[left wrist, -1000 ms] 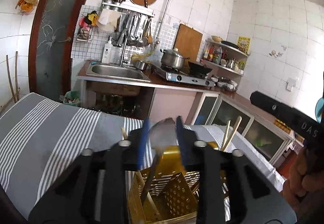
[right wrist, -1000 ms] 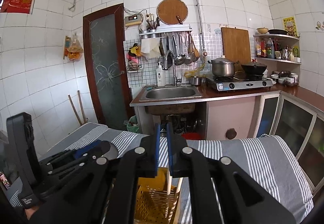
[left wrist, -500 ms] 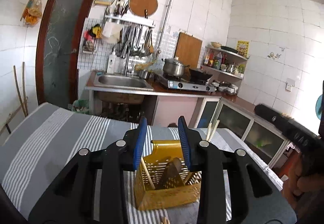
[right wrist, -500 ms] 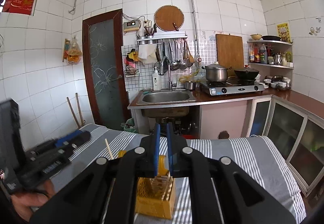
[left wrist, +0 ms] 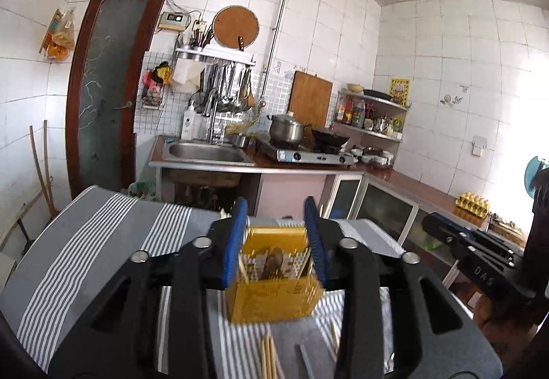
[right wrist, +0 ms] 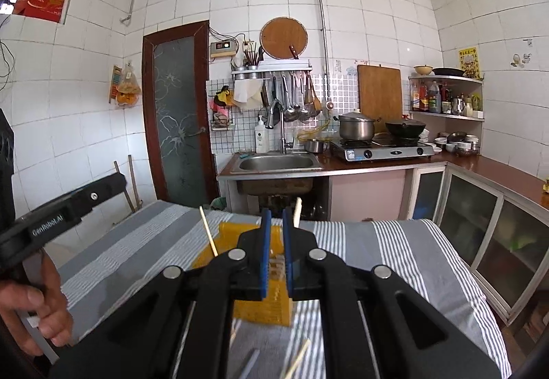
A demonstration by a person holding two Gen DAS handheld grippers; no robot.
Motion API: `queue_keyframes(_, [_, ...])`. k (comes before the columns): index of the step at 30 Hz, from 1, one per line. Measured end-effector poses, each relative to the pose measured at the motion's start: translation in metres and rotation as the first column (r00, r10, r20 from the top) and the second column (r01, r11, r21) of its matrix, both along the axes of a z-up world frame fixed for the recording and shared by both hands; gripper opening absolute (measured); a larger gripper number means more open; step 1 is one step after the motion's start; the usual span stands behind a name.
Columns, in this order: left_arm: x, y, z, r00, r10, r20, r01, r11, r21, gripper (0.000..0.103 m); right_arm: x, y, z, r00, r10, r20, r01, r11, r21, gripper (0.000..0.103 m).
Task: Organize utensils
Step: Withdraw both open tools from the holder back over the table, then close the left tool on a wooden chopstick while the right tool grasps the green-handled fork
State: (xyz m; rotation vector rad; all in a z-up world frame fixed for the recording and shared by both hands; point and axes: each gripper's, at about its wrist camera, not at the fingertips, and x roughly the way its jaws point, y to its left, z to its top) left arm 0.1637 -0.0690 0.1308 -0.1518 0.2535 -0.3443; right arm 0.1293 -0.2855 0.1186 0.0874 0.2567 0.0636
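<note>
Yellow caddy [left wrist: 274,296], contents blurred

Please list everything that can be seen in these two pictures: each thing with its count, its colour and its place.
utensil basket: one, yellow, on the striped cloth, ahead of both grippers
chopsticks: a few, pale wood, loose on the cloth near the camera; more stand in the basket
tablecloth: one, grey with white stripes, over the table
sink: one, steel, in the counter
pot: one, steel, on the stove
wok: one, black, on the stove
cutting board: one, brown, against the wall
left gripper: black with blue pads, opening, empty
right gripper: black with blue pads, opening, empty
hand: one, holding the left gripper's handle
</note>
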Motion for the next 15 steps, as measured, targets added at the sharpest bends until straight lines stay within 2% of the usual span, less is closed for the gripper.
queue_keyframes(1, [-0.004, 0.003, -0.004, 1.0, 0.006, -0.006, -0.006, 1.0, 0.002, 0.051, -0.008, -0.005, -0.006, 1.0, -0.009, -0.007, 0.009, 1.0, 0.0, 0.053])
queue_keyframes(2, [-0.011, 0.009, -0.012, 1.0, 0.014, -0.017, -0.014, 1.0, 0.006, 0.055, -0.018, -0.012, -0.016, 0.999, -0.025, -0.022, 0.025, 1.0, 0.005, 0.063])
queue_keyframes(5, [-0.028, 0.03, -0.043, 0.996, 0.038, -0.075, -0.035, 0.999, 0.035, 0.06, -0.035, -0.033, -0.046, 0.994, -0.068, -0.09, 0.07, 0.997, 0.015, 0.064])
queue_keyframes(7, [-0.04, 0.044, -0.073, 0.99, 0.061, -0.127, -0.053, 0.996, 0.066, 0.072, -0.048, -0.053, -0.08, 0.978, -0.106, -0.179, 0.114, 0.993, 0.037, 0.064])
queue_keyframes(9, [-0.051, 0.055, -0.099, 0.98, 0.09, -0.176, -0.074, 0.993, 0.092, 0.073, -0.059, -0.068, -0.113, 0.952, -0.13, -0.276, 0.153, 0.986, 0.062, 0.065])
queue_keyframes(12, [-0.06, 0.062, -0.128, 0.964, 0.125, -0.235, -0.096, 0.987, 0.131, 0.076, -0.073, -0.081, -0.148, 0.918, -0.15, -0.367, 0.19, 0.979, 0.076, 0.064])
queue_keyframes(15, [-0.065, 0.068, -0.15, 0.943, 0.142, -0.302, -0.11, 0.987, 0.121, 0.08, -0.082, -0.087, -0.175, 0.884, -0.145, -0.444, 0.205, 0.975, 0.09, 0.064])
